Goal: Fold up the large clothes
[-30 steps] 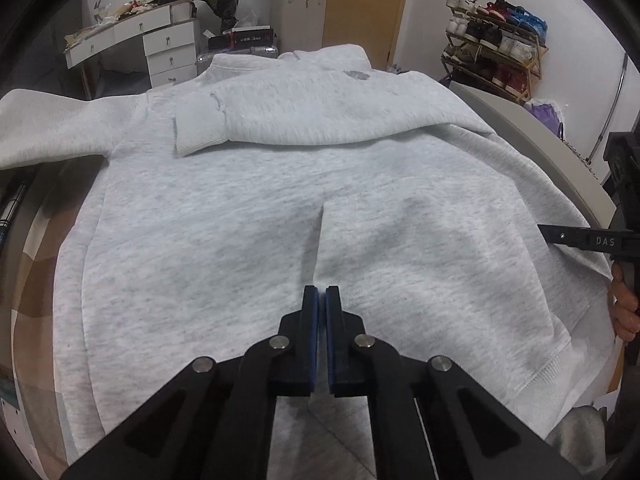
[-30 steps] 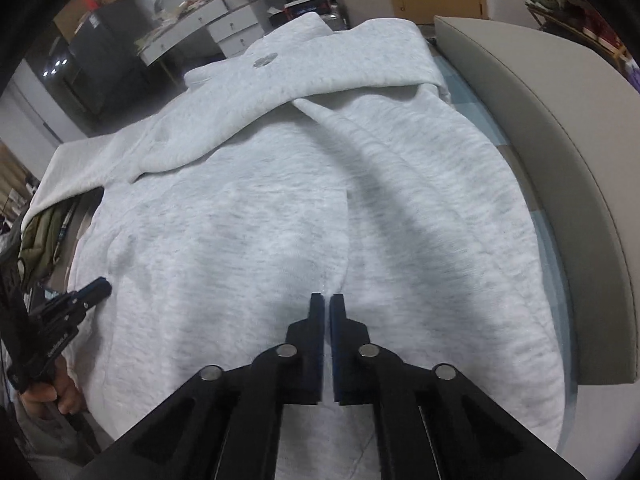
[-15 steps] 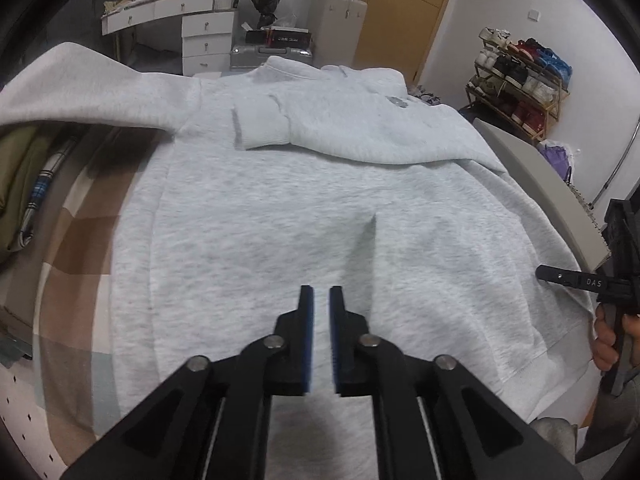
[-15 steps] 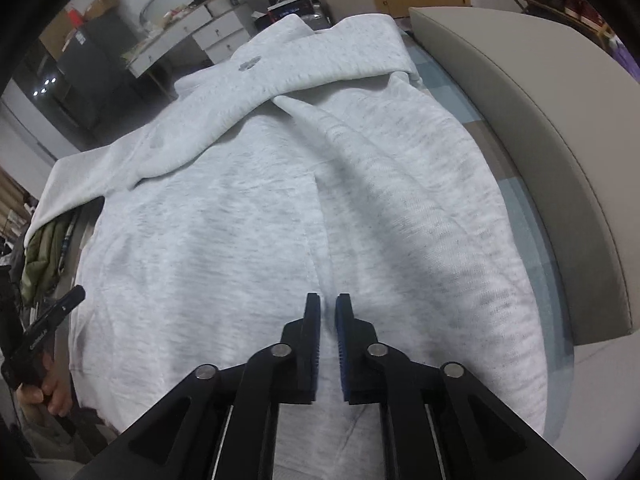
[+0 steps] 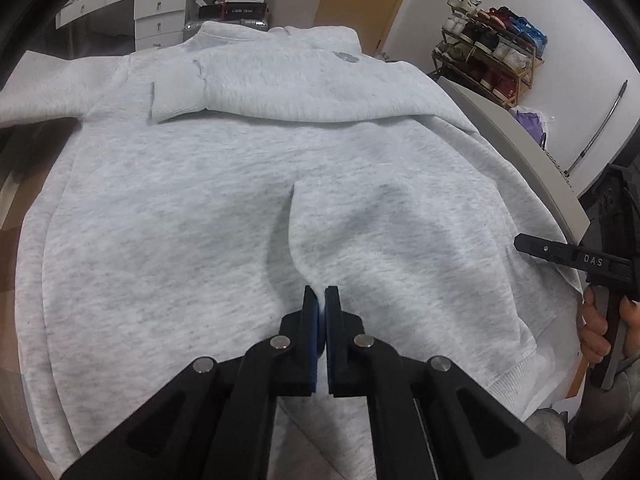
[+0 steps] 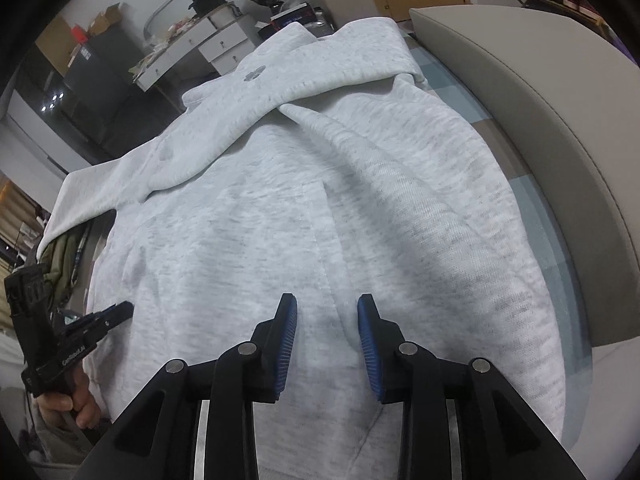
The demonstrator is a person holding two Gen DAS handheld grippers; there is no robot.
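Left wrist view: the shoe rack (image 5: pixel 494 54) against the far wall is the one real container here, its shelves packed with pairs of shoes, too small to tell apart. Near it, the white drawer unit (image 5: pixel 156 16) has clutter heaped on top that I cannot make out.

The grey sweatshirt (image 5: pixel 224 208) lies spread flat on the bed (image 6: pixel 532 184), one sleeve folded across its chest, the cuff (image 5: pixel 176 98) resting on the body. The other sleeve runs off past the sweatshirt's left shoulder and is cut off by the frame edge.

The left tool (image 5: pixel 320 300) is closed, its blue pads pinching a raised ridge of the sweatshirt's fabric near the hem. The right tool (image 6: pixel 327 312) has just been opening; its fingers stand apart over a crease of the sweatshirt, pressing nothing.

This view shows the right tool only as a black finger reaching in beside the sweatshirt's hem, with a hand (image 5: pixel 600 326) partly cut off. The right wrist view shows instead the padded grey headboard (image 6: pixel 540 92) just beside the sweatshirt, the checked sheet (image 6: pixel 560 264) between them, and some green cloth (image 6: pixel 60 256) half hidden under the outstretched sleeve.
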